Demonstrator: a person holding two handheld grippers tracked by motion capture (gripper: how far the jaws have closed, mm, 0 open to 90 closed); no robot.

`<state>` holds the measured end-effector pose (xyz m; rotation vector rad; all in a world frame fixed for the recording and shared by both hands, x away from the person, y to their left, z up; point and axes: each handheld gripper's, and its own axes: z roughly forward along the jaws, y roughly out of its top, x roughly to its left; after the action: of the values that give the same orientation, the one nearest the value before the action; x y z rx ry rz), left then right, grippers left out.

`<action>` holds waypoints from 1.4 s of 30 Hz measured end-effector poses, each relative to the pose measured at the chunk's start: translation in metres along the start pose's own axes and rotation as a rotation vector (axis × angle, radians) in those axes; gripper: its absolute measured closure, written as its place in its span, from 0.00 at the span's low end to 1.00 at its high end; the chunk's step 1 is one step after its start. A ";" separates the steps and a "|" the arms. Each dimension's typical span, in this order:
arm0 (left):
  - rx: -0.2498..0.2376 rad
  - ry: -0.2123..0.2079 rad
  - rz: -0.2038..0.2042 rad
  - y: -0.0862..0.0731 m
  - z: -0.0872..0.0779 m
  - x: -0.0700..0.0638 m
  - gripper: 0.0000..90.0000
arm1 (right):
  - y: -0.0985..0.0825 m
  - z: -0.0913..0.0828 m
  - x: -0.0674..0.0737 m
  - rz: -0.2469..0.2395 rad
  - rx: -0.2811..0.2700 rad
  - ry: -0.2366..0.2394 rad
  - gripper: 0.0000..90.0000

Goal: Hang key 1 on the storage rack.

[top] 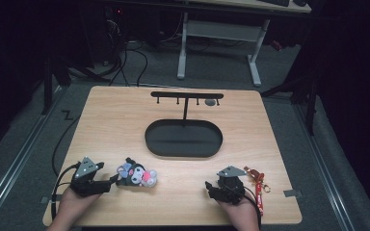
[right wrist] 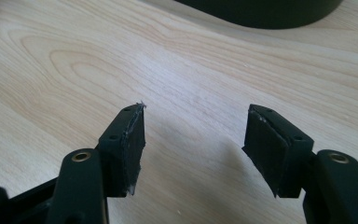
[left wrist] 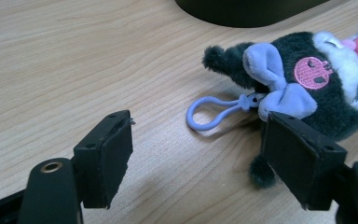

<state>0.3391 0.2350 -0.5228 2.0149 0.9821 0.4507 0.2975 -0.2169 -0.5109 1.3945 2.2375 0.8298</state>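
A small plush keychain, black and white with lilac bows and a pink skull patch, lies on the wooden table near its front left. Its lilac clip loop rests flat on the wood in the left gripper view. My left gripper lies just left of the plush, open, its far jaw beside the plush's body without pressing it. My right gripper rests at the front right, open over bare wood. A red strap keychain lies just right of it.
A black oval tray sits mid-table, with a black T-shaped hook stand rising from its back edge. A small grey disc lies behind the stand. A desk frame and cables stand on the floor beyond the table.
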 end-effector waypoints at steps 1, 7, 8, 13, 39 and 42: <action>0.000 -0.002 -0.001 0.000 0.000 0.000 0.27 | 0.001 -0.001 0.000 -0.005 0.008 -0.003 0.42; 0.001 -0.006 0.000 0.000 -0.001 0.000 0.27 | 0.007 -0.012 -0.005 -0.030 0.098 -0.010 0.42; 0.000 -0.005 -0.001 0.000 -0.001 0.000 0.27 | 0.008 -0.013 -0.005 -0.036 0.112 -0.014 0.42; 0.004 -0.008 0.009 0.000 0.001 -0.002 0.27 | 0.011 -0.020 -0.011 -0.039 0.147 -0.027 0.42; 0.012 -0.014 -0.003 -0.001 -0.001 -0.001 0.33 | -0.026 -0.071 -0.096 0.171 0.326 -0.128 0.63; 0.011 -0.013 -0.002 -0.001 -0.001 -0.001 0.33 | -0.026 -0.066 -0.101 0.192 0.369 -0.111 0.64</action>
<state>0.3379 0.2351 -0.5231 2.0237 0.9805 0.4311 0.2852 -0.3348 -0.4773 1.7956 2.2745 0.3919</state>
